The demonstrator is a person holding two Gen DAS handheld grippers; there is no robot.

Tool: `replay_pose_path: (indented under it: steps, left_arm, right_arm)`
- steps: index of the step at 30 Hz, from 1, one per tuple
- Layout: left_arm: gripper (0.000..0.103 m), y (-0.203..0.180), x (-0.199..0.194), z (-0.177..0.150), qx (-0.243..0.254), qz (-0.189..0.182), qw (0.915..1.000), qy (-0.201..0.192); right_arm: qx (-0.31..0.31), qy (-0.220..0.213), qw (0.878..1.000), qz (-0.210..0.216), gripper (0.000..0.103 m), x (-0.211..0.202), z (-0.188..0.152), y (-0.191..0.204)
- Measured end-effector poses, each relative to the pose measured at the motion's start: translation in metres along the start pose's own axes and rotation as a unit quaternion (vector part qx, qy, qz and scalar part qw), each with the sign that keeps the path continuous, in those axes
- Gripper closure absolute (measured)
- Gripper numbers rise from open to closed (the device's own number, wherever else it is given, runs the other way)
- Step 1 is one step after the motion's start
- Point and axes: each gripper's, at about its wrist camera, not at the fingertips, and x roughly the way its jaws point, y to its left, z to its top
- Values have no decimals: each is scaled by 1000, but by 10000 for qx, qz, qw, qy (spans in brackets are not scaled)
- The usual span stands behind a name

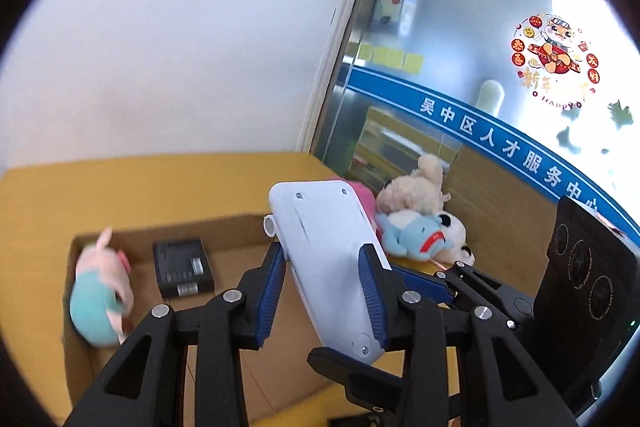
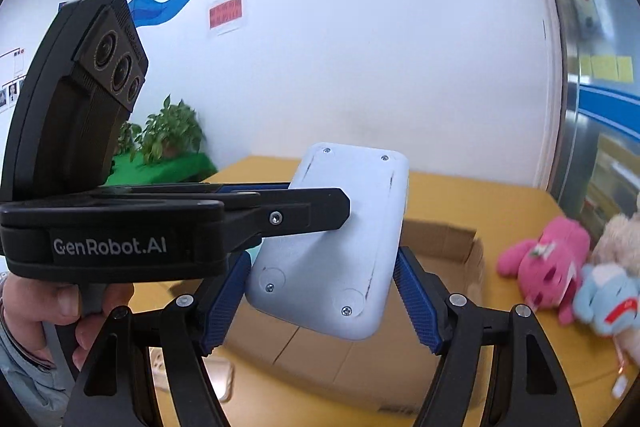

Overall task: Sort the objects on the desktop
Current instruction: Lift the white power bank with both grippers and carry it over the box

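A flat white plastic device (image 1: 328, 259) with screws in its back is held up above the yellow table between both grippers. My left gripper (image 1: 324, 287) is shut on its thin sides, blue pads pressing on both faces. My right gripper (image 2: 320, 291) is shut across its width, with a pad against each long edge of the white device (image 2: 340, 227). In the right wrist view the left gripper (image 2: 336, 207) reaches in from the left, held by a hand (image 2: 60, 307). Below, an open cardboard box (image 1: 240, 227) holds a black battery-like block (image 1: 182, 267) and a pink and teal plush (image 1: 102, 295).
A pile of plush toys (image 1: 420, 227) lies on the yellow table (image 1: 160, 183) right of the box: a pink one (image 2: 548, 263), a blue one (image 2: 608, 299) and a beige one. A white wall and a glass partition stand behind. Potted plants (image 2: 168, 135) stand far left.
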Motion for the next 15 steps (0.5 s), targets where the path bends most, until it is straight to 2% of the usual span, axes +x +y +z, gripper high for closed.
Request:
replay_pose_path:
  steps: [4, 9, 15]
  left_arm:
    - [66, 7, 14, 33, 84, 43, 9999, -47]
    - [66, 28, 43, 61, 64, 112, 9999, -34]
    - [66, 69, 108, 66, -287, 122, 9989, 355]
  right_arm:
    - [23, -112, 9999, 7, 32, 17, 36, -21]
    - [-31, -49, 10000, -54, 32, 48, 69, -42]
    - [226, 357, 9991, 30, 32, 116, 76, -85]
